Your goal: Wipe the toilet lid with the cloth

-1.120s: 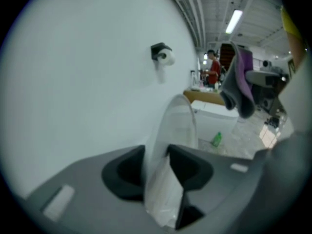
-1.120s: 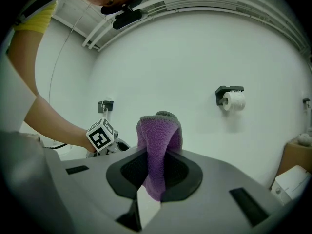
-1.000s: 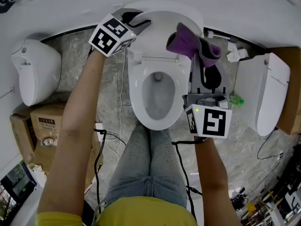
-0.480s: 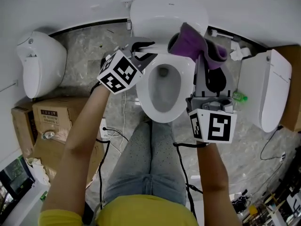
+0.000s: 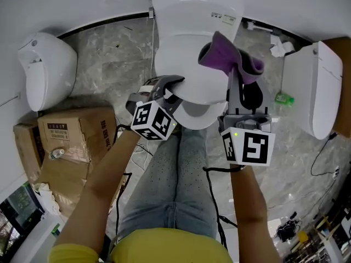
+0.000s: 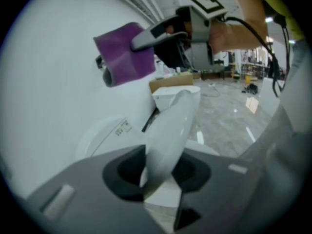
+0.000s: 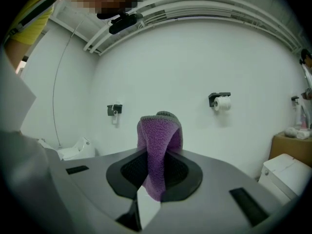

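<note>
Cloth [image 5: 227, 56] [image 7: 158, 140], purple and bunched, is clamped between the pads of the right claw [image 5: 236, 73] [image 7: 156, 179]. It is held above the right side of the white toilet lid [image 5: 192, 64] [image 6: 170, 130]; whether it touches the lid cannot be told. The left claw [image 5: 170, 84] [image 6: 161, 172] grips the lid's front edge, which stands between its jaws. These jaws have just been opening slightly. The lid covers most of the bowl. A cardboard box [image 5: 71, 136] sits on the floor to the left.
</note>
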`<move>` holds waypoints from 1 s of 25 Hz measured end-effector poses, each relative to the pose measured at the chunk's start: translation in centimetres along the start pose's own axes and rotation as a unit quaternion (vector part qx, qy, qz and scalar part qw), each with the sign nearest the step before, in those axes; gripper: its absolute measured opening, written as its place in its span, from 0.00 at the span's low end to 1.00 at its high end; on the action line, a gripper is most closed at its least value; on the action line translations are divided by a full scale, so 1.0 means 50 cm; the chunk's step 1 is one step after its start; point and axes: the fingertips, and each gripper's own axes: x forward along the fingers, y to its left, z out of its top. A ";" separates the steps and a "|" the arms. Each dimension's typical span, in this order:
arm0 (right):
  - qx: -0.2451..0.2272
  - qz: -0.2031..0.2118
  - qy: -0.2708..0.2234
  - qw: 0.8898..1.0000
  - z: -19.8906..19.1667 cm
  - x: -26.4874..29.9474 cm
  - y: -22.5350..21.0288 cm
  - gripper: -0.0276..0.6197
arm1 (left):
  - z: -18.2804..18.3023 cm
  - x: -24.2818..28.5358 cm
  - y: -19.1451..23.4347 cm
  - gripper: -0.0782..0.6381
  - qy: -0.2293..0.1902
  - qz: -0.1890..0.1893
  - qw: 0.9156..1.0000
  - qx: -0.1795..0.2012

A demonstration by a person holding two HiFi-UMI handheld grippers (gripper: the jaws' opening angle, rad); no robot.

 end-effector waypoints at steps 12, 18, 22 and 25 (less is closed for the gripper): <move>0.013 -0.020 0.033 0.999 -0.095 -0.067 0.037 0.11 | -0.095 0.022 -0.219 0.47 0.052 -0.122 0.989 0.065; 0.015 -0.015 0.042 0.999 -0.130 -0.060 0.039 0.11 | -0.141 0.045 -0.296 0.51 0.087 -0.162 0.980 0.069; 0.016 -0.011 0.048 0.999 -0.161 -0.049 0.046 0.11 | -0.171 0.059 -0.330 0.52 0.116 -0.191 0.970 0.099; 0.020 -0.008 0.056 0.998 -0.184 -0.045 0.052 0.11 | -0.202 0.071 -0.358 0.52 0.140 -0.218 0.959 0.110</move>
